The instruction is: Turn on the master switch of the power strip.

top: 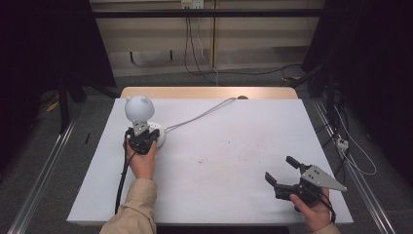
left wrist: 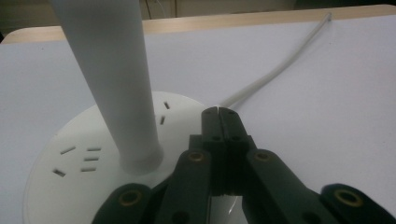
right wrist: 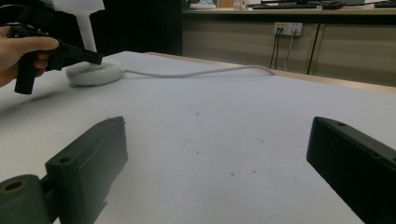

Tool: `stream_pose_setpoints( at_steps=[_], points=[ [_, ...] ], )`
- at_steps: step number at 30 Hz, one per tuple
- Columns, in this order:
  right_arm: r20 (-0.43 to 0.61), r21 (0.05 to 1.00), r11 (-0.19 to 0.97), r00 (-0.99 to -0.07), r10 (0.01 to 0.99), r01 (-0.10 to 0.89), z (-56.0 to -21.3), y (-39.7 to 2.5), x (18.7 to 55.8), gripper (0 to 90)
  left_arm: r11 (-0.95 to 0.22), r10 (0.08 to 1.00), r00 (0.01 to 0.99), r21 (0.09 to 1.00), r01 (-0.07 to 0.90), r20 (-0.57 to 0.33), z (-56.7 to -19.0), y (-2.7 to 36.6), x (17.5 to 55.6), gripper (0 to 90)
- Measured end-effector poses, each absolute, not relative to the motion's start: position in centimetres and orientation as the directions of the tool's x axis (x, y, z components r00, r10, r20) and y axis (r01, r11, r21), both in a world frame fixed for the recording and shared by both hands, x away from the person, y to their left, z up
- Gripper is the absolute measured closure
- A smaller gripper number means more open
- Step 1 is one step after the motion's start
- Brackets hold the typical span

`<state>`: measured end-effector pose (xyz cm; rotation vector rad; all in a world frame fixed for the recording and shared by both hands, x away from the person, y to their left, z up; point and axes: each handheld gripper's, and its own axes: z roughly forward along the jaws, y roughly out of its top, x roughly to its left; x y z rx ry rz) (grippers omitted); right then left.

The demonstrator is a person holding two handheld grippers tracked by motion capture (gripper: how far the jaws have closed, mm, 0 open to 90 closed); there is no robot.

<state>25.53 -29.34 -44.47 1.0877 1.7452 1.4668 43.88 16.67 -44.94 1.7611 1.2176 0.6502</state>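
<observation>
- the right gripper, a black two-jaw tool with a grey three-cornered plate on top, is held low over the near right part of the white table sheet; its jaws stand wide apart and released, with nothing between them.
- in the right gripper view the two jaws are cut off by the bottom and right borders, so their hinges are hard to make out; the sheet between them shows small dark specks.
- the right hand is partly cut off at the bottom border of the high view, close to the near right corner of the sheet.
- the middle of the sheet is open, with wide bare room between the two grippers, which are well apart.
- the left gripper is over the far left part of the sheet, its jaws clenched flat against each other; in the left gripper view their tips lie over the rim of the lamp's base, gripping nothing.
- the small white desk lamp with a round eared head stands there on a round white base; its stem is cut off at the top of the left gripper view, and the gripper hides much of the base in the high view.
- the lamp's white cord runs to the far edge of the sheet, where its end is too small to make out.
</observation>
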Motion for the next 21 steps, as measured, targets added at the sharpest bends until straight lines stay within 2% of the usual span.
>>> stream_pose_setpoints(
  at_steps=[21],
  points=[
    [0.058, 0.979, 0.045, -0.482, 0.874, 0.200, -44.43, -29.40, 25.55, 4.8, -0.178, 0.931, 0.365, 0.885, 0.431, 0.009, -45.26, 15.93, 43.73, 90.0]
  ],
)
